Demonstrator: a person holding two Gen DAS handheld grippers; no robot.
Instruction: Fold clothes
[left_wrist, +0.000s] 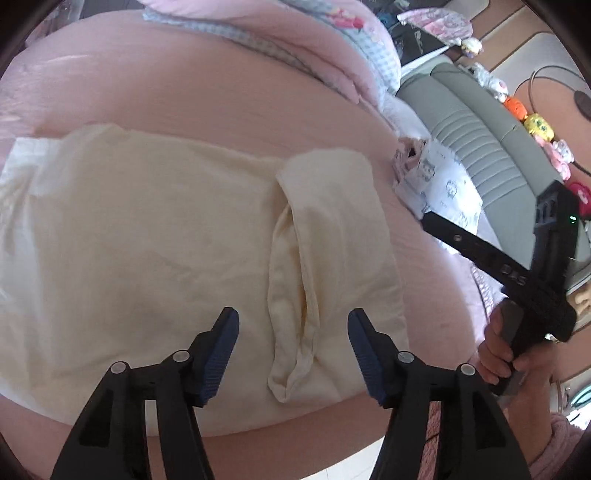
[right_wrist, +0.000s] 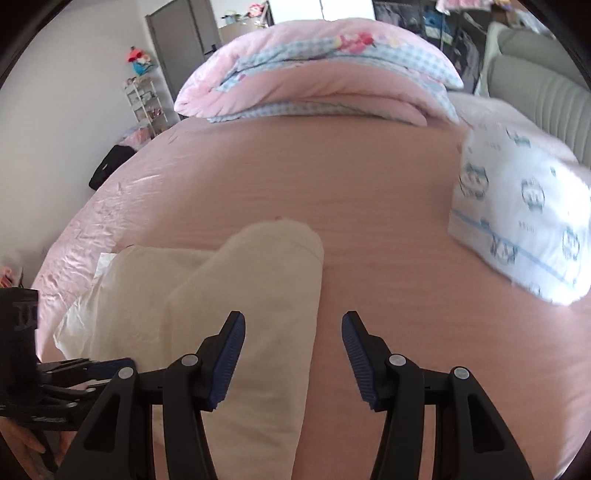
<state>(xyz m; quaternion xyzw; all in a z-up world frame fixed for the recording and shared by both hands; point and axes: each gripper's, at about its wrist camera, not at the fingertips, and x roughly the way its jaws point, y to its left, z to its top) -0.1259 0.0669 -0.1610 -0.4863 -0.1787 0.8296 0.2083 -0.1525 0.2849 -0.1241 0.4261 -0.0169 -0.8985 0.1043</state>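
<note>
A cream garment (left_wrist: 147, 240) lies spread flat on the pink bed sheet (left_wrist: 221, 92), with one part folded over it as a long flap (left_wrist: 332, 221) along its right side. My left gripper (left_wrist: 293, 332) hovers open just above the near end of that flap, with nothing between its blue pads. In the right wrist view the same garment (right_wrist: 251, 295) runs away from me. My right gripper (right_wrist: 291, 332) is open over its right edge, one finger above the cloth and the other above bare sheet (right_wrist: 369, 184). A hand (left_wrist: 496, 350) holds the right tool at the bed's right side.
A folded pink and blue-checked quilt (right_wrist: 314, 74) lies at the far end of the bed. A white patterned pillow (right_wrist: 524, 221) sits to the right by the grey padded headboard (left_wrist: 480, 140), which has plush toys (left_wrist: 535, 123) on it. A black bag (right_wrist: 110, 166) and a wire shelf (right_wrist: 146, 99) stand left.
</note>
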